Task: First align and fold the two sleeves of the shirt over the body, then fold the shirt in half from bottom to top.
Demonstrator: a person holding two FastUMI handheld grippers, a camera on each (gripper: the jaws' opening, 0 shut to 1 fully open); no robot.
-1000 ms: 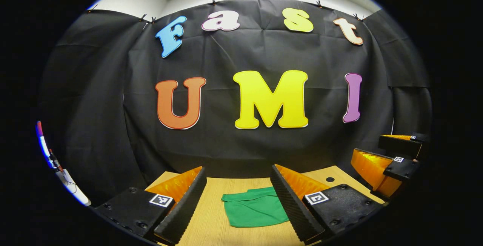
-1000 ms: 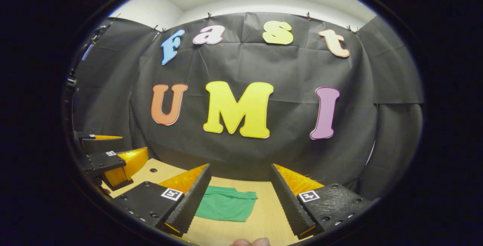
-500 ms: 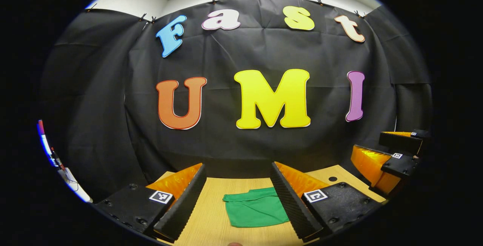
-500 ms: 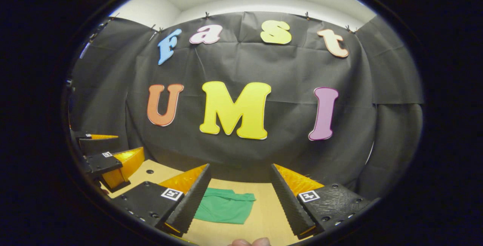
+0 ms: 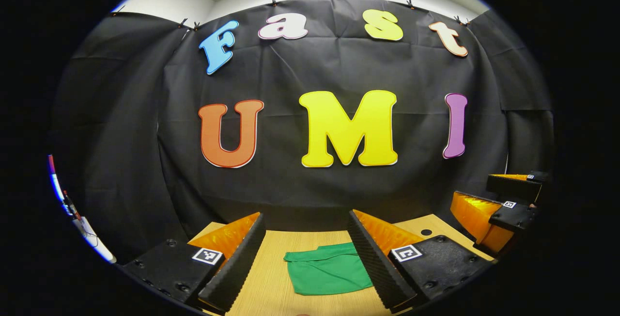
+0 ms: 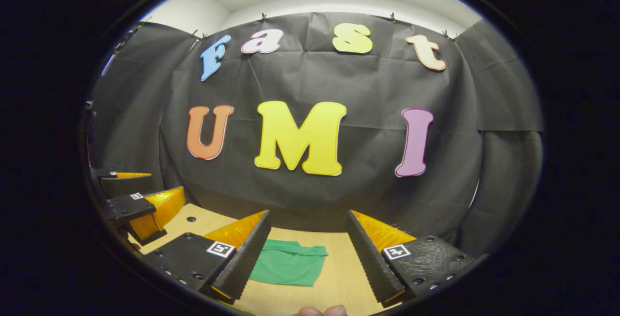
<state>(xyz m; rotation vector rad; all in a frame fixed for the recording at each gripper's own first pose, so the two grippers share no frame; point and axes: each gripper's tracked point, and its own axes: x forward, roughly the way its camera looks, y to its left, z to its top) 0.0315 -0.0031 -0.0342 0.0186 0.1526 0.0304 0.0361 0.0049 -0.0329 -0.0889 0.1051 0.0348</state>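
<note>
The green shirt [image 5: 327,272] lies folded into a small flat rectangle on the wooden table [image 5: 271,277]. In the left gripper view my left gripper [image 5: 305,262] hangs open above the table's near side, with the shirt beyond and between its fingers. At that view's right edge the right gripper [image 5: 503,199] floats above the table. In the right gripper view the shirt [image 6: 288,267] sits partly behind the left finger of my open right gripper [image 6: 307,258]. The left gripper [image 6: 135,199] hovers at the left edge there. Neither holds anything.
The black cloth wall [image 5: 339,185] stands just behind the table's far edge. A small round hole [image 5: 426,232] marks the tabletop at the right, and another hole [image 6: 192,219] shows in the right gripper view. A fingertip [image 6: 319,311] peeks in at the bottom.
Both views drift only slightly; the left gripper view tipped up a little and came back. The shirt has not moved, and both grippers stay open.
</note>
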